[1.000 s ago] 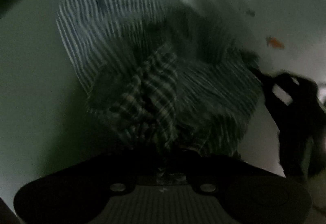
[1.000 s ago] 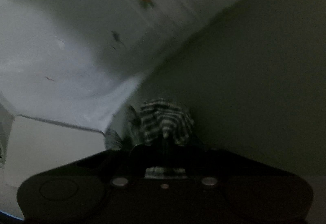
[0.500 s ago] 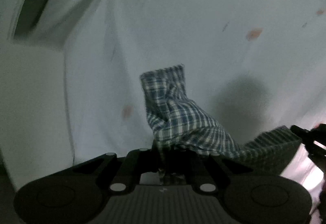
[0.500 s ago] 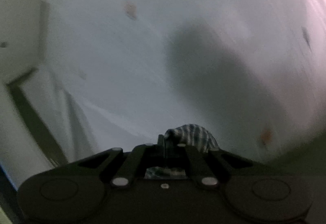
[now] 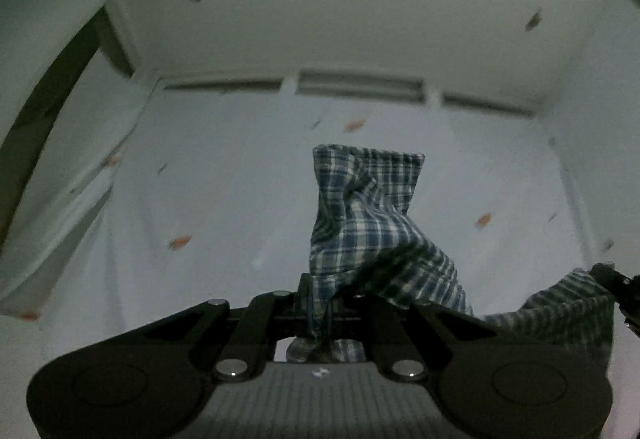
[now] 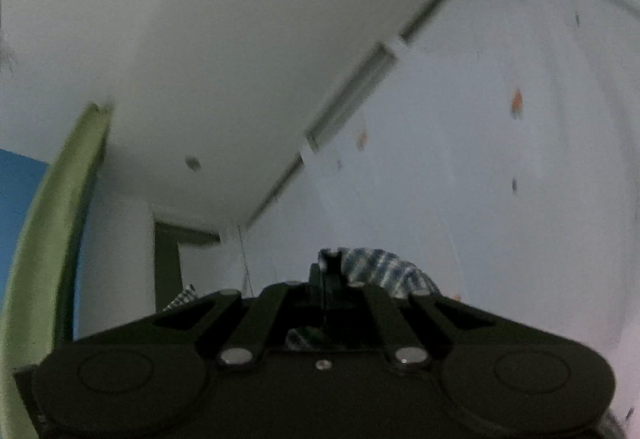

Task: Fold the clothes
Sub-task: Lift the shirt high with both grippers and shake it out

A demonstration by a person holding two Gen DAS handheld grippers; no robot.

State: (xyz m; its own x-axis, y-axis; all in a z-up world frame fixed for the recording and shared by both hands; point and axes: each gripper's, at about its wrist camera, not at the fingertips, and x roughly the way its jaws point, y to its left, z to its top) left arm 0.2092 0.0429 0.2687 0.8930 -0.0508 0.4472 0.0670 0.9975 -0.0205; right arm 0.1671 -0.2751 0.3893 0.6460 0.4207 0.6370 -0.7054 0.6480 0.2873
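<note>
A blue and white plaid garment (image 5: 372, 223) is held between both grippers over a white sheet with small orange marks (image 5: 208, 199). My left gripper (image 5: 320, 303) is shut on one part of it; a flap stands up ahead of the jaws and the cloth runs right to the other gripper's tip (image 5: 616, 283). In the right wrist view my right gripper (image 6: 330, 271) is shut on the plaid garment (image 6: 384, 271), which bunches just right of the jaws. How the rest of the garment hangs is hidden.
A white wall or headboard (image 5: 340, 19) rises behind the sheet, with a slatted ledge (image 5: 352, 85) along its base. A green frame (image 6: 52, 223) and a blue surface (image 6: 20, 191) stand at the left of the right wrist view.
Both grippers have swung with the garment: the views went from a bunched striped mass to the stretched plaid cloth, and now tilt up to show the wall behind the sheet.
</note>
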